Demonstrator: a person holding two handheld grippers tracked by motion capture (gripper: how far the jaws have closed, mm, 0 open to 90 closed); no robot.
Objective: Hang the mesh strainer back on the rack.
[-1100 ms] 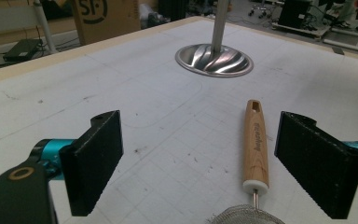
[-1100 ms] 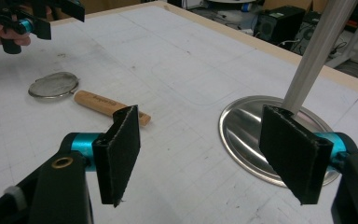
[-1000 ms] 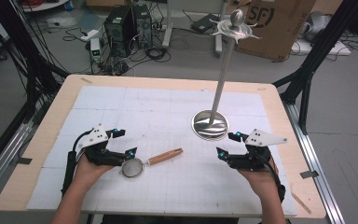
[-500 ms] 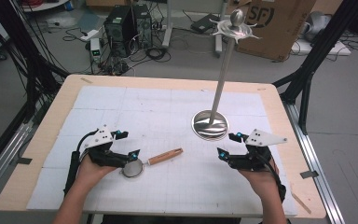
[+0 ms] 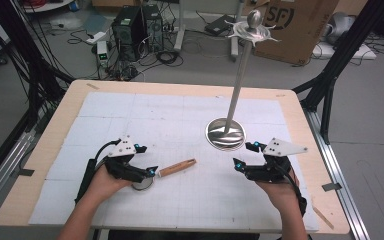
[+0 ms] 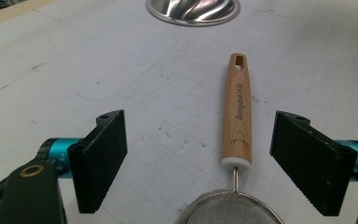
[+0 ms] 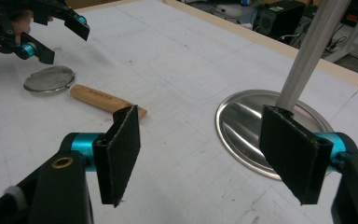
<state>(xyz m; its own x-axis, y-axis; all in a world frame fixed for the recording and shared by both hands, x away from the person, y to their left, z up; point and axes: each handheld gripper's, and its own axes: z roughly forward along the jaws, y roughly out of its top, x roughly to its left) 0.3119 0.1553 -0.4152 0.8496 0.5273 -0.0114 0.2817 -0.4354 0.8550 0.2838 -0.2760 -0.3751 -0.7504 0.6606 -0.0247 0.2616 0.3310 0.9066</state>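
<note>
Near the table's front edge, the left gripper (image 5: 139,161) is hovering with its jaws spread wide, gripping nothing, straddling the strainer (image 6: 237,140) where the wooden handle (image 5: 177,167) meets the mesh bowl (image 6: 230,208). Neither pad is touching the handle, which is lying flat on the white mat (image 5: 180,125), pointing toward the metal stand (image 5: 225,134). Well apart to the right, the right gripper (image 5: 247,156) is also hanging released and empty, its jaws facing the stand's round base (image 7: 265,133) and slanted pole (image 7: 307,51).
</note>
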